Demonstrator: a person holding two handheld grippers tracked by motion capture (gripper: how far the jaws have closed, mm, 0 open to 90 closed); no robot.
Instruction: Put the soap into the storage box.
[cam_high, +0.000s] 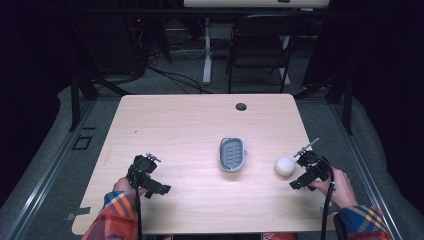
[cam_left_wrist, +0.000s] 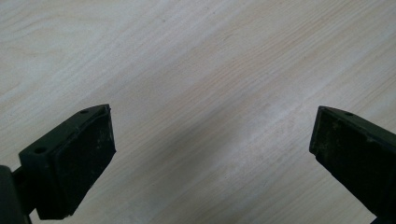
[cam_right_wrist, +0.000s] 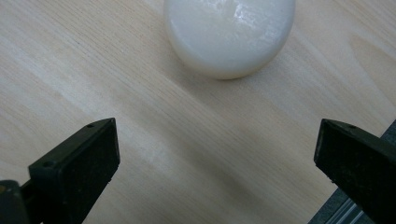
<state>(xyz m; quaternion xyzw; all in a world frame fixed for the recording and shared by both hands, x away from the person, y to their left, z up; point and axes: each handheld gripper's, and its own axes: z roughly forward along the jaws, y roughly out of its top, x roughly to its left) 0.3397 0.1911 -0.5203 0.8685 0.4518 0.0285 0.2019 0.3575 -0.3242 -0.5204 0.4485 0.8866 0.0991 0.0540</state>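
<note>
A white round soap-like lump (cam_high: 285, 166) lies on the wooden table (cam_high: 190, 125) at the right. A grey oblong dish (cam_high: 233, 154) with a ridged floor sits near the table's middle, empty. My right gripper (cam_high: 304, 169) is just right of the white lump, a short gap away. In the right gripper view the lump (cam_right_wrist: 229, 33) lies ahead of the wide-apart jaws, with my right gripper (cam_right_wrist: 215, 154) open over bare wood. My left gripper (cam_high: 150, 175) rests at the front left, and in the left gripper view my left gripper (cam_left_wrist: 210, 144) is open above plain tabletop.
A round cable hole (cam_high: 241, 106) sits near the table's far edge. Beyond the table stand a black folding chair (cam_high: 260, 45) and a white desk leg (cam_high: 206, 50) on grey floor. The table's right edge (cam_right_wrist: 345, 210) is close beside my right gripper.
</note>
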